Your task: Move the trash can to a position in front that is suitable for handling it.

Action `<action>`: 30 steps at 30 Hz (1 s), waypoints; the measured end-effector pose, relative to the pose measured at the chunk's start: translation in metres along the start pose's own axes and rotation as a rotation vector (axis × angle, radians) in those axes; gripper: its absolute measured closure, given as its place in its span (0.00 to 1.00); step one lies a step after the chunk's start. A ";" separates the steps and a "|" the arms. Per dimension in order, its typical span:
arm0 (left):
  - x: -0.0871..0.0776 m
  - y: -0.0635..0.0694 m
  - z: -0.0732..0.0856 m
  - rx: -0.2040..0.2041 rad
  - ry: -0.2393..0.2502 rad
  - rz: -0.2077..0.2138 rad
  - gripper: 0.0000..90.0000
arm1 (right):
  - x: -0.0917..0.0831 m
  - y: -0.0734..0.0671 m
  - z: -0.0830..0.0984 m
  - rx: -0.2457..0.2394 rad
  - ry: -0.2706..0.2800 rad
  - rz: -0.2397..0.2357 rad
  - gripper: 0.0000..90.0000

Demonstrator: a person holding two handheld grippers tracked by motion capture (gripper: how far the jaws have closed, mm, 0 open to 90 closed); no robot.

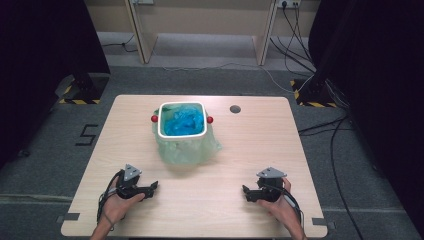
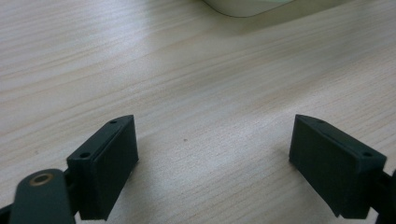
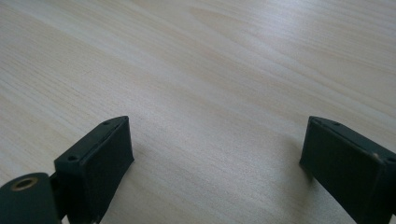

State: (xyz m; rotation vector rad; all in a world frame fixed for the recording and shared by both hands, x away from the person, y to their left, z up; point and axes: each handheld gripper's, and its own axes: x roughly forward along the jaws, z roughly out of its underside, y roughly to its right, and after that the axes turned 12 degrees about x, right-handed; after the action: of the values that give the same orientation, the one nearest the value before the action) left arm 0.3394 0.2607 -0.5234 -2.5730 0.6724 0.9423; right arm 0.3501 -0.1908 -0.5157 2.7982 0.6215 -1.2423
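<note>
I am holding the left gripper (image 1: pixel 155 186) low over the near left part of the wooden table (image 1: pixel 250 145), its jaws standing wide apart with nothing but bare wood between them, and the right gripper (image 1: pixel 244 190) is sitting the same way at the near right, spread wide and gripping nothing. The two are pointing toward each other, well apart. The white-rimmed bin (image 1: pixel 181 131), lined with a pale green bag (image 1: pixel 186 149) and holding crumpled blue material (image 1: pixel 183 123), is standing farther back at the table's middle, apart from both grippers, with a red knob (image 1: pixel 154 119) showing on each side of its rim.
</note>
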 end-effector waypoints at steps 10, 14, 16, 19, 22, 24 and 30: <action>0.000 0.000 0.000 -0.001 0.002 0.004 0.16 | 0.000 0.004 -0.002 0.024 0.005 -0.008 0.12; 0.000 -0.001 0.000 -0.019 0.008 0.002 0.16 | -0.001 0.005 -0.004 0.040 -0.001 -0.014 0.15; 0.000 -0.003 0.000 -0.037 0.012 -0.005 0.17 | 0.000 0.005 -0.005 0.048 0.002 -0.030 0.15; 0.000 -0.006 0.001 -0.059 0.018 -0.007 0.17 | 0.001 0.005 -0.008 0.058 0.015 -0.039 0.15; -0.001 -0.009 0.001 -0.074 0.023 -0.016 0.17 | 0.001 0.004 -0.014 0.062 0.036 -0.046 0.14; -0.001 -0.011 0.000 -0.088 0.030 -0.013 0.17 | 0.003 0.004 -0.019 0.071 0.051 -0.052 0.14; 0.000 -0.018 -0.007 -0.132 0.061 -0.012 0.17 | 0.008 0.003 -0.039 0.106 0.096 -0.084 0.14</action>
State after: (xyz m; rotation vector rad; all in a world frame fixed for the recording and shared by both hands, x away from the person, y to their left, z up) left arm 0.3523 0.2725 -0.5154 -2.7277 0.6292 0.9372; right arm 0.3835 -0.1843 -0.4949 2.9630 0.7051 -1.1941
